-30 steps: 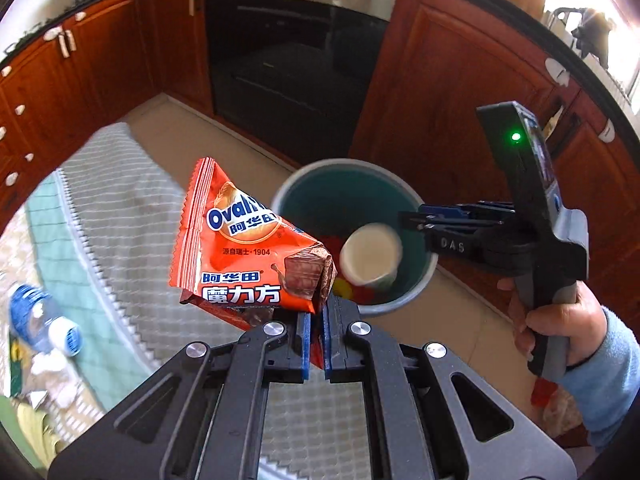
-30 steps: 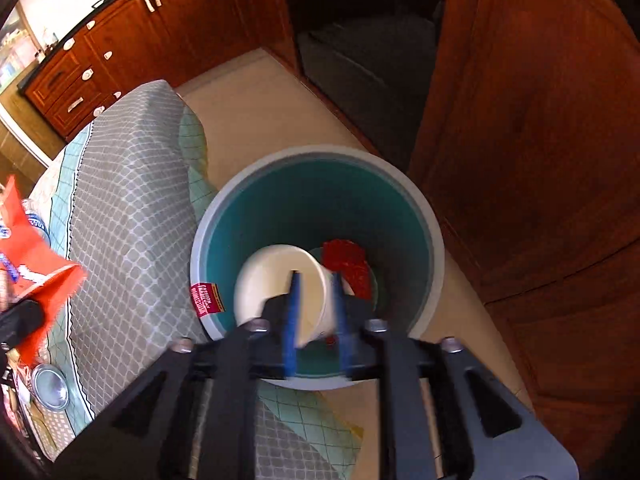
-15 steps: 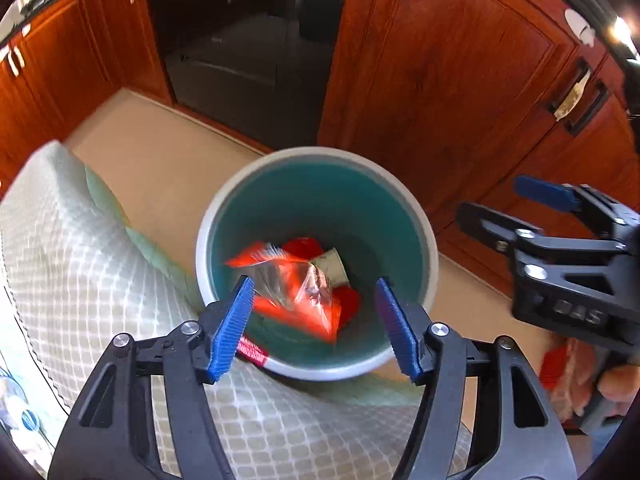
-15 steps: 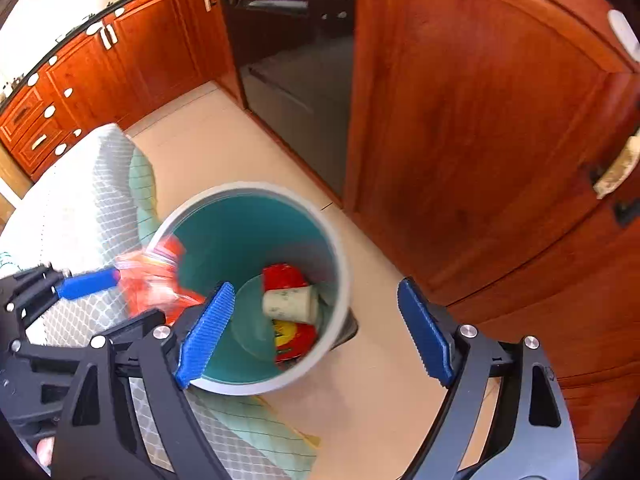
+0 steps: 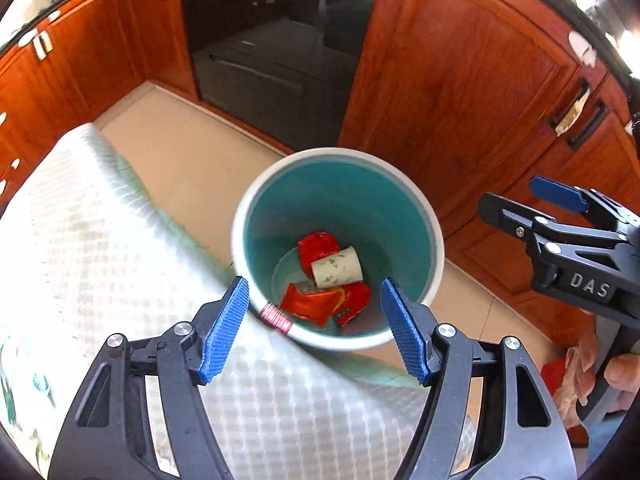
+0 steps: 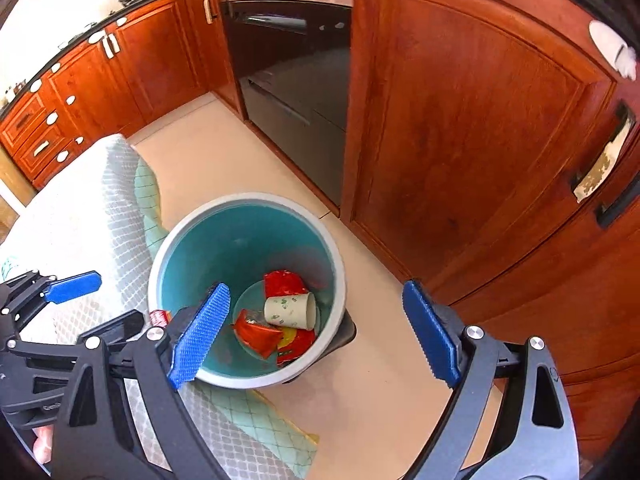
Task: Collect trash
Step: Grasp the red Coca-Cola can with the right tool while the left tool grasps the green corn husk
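A round bin with a white rim (image 5: 256, 196) and teal inside stands on the floor beside the table. At its bottom lie a paper cup (image 5: 336, 268) on its side, the orange snack wrapper (image 5: 308, 306) and other red wrappers (image 5: 316, 246). My left gripper (image 5: 313, 286) hovers over the bin's near rim, its jaws still opening with nothing between them. My right gripper (image 6: 316, 292) stands open and empty above the bin (image 6: 248, 198), with the cup (image 6: 290, 311) and wrapper (image 6: 256, 334) far below. Each gripper shows in the other's view: the right gripper (image 5: 528, 204) and the left gripper (image 6: 108, 304).
The table's quilted cloth (image 5: 100, 260) hangs down against the bin's left side. A dark oven front (image 5: 280, 60) and red-brown cabinet doors (image 5: 460, 100) stand close behind the bin. Beige floor tiles (image 6: 224, 160) surround it. A hand (image 5: 622, 376) grips the right tool's handle.
Both grippers opened. The cup dropped from the right gripper and the orange wrapper from the left; both now lie at the bin's bottom. The left gripper moved over the bin, the right rose.
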`<action>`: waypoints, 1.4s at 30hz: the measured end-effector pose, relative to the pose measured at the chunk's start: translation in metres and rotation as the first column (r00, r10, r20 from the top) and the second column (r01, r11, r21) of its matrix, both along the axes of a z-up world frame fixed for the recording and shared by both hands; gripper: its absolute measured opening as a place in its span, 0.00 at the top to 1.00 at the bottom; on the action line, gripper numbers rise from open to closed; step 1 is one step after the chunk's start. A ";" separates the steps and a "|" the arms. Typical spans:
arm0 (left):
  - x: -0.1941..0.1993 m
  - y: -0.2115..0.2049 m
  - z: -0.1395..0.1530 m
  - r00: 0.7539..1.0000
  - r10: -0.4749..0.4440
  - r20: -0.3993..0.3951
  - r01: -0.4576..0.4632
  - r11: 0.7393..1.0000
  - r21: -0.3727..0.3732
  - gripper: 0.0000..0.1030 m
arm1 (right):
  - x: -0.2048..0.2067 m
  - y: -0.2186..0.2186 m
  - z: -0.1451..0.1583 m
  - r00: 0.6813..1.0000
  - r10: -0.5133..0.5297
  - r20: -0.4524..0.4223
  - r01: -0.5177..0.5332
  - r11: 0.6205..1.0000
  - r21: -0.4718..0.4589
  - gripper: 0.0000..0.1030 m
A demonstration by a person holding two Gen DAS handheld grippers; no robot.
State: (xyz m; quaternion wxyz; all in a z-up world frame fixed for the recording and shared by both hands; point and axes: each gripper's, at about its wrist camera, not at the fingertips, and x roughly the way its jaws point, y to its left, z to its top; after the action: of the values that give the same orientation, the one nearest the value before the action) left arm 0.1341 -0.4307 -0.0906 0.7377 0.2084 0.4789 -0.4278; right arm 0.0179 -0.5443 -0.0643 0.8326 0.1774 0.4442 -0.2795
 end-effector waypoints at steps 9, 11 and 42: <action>-0.010 0.110 0.032 0.987 0.154 0.041 -0.152 0.988 -0.034 0.32 | 0.006 0.072 0.032 0.986 0.164 0.043 -0.163 0.986 -0.031 0.12; -0.014 0.138 0.038 0.981 0.185 0.054 -0.184 0.982 -0.037 0.31 | 0.008 0.096 0.038 0.975 0.215 0.049 -0.213 0.976 -0.046 0.11; -0.020 0.431 0.021 0.799 0.602 0.019 -0.599 0.797 -0.075 0.21 | 0.071 0.384 -0.019 0.526 0.802 -0.284 -0.846 0.529 -0.073 0.11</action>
State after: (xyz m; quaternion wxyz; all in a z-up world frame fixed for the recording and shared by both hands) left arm 0.1143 0.0001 -0.0696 0.8515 0.0306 0.4903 -0.1831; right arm 0.0893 -0.1601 -0.0829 0.8248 -0.1718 0.5314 0.0885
